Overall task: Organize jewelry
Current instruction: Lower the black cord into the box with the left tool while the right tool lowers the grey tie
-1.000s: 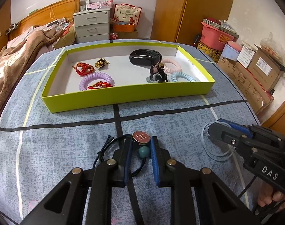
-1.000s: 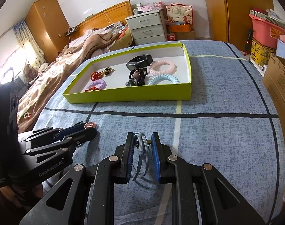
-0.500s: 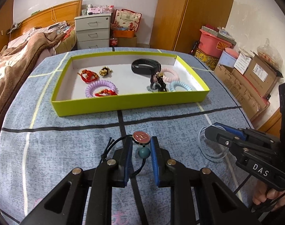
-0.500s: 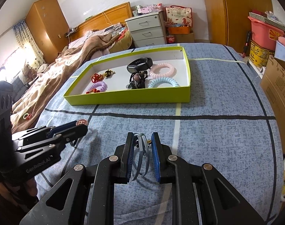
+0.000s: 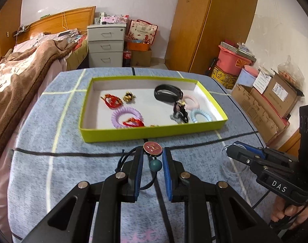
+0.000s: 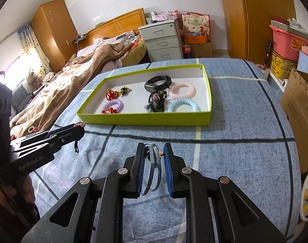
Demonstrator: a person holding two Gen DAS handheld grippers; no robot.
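Left claw (image 5: 153, 158) nearly shut, pinching a cord bracelet (image 5: 152, 148) w/ red round charm & green bead up at the tips. Light, floppy; cord hangs loose below, so best held by the hard charm.

Right claw (image 6: 153, 155) nearly shut on thin blue-grey bangles (image 6: 154, 168). Light, springy, slippery; grip across the rings.

Green tray (image 5: 150, 134) ahead of both claws, on the surface.
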